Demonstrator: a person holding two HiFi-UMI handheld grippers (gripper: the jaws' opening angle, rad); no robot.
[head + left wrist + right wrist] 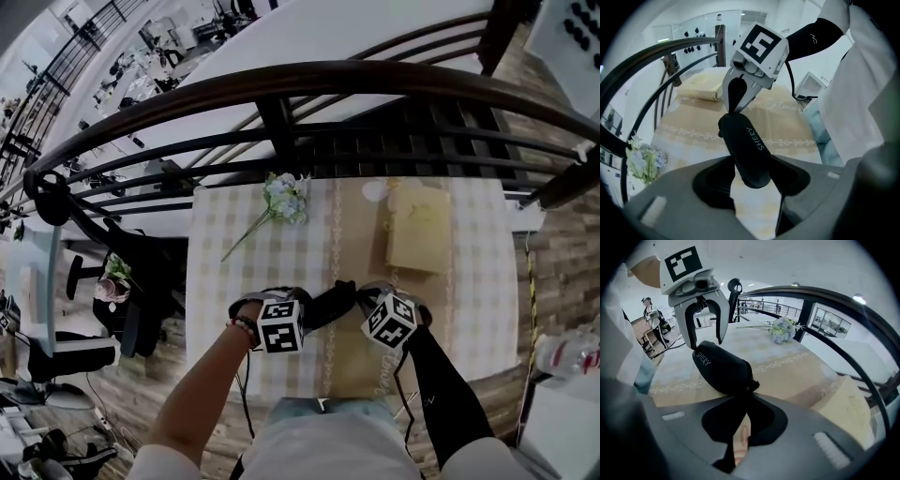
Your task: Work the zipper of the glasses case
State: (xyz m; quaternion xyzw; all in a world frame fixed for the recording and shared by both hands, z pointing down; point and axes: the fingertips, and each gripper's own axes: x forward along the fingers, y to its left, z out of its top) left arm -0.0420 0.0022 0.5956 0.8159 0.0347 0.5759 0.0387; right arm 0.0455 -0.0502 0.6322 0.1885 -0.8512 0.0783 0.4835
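A black glasses case (333,304) marked SHERY hangs above the table between my two grippers. In the left gripper view the case (746,150) runs away from me, and my left gripper (752,174) is shut on its near end. My right gripper (733,111) pinches the far tip of the case there. Seen from the right gripper view, the case (723,367) ends in a small zipper pull (750,387), and my right gripper (743,397) is shut on that pull. My left gripper (706,343) straddles the case's other end. In the head view the left gripper (319,306) and right gripper (356,298) nearly meet.
The table (230,272) has a checked cloth with a tan runner. A bunch of pale flowers (284,199) lies at its far left, a yellowish folded cloth (419,228) at its far right. A dark curved railing (281,84) runs behind. A plastic bottle (562,354) stands off to the right.
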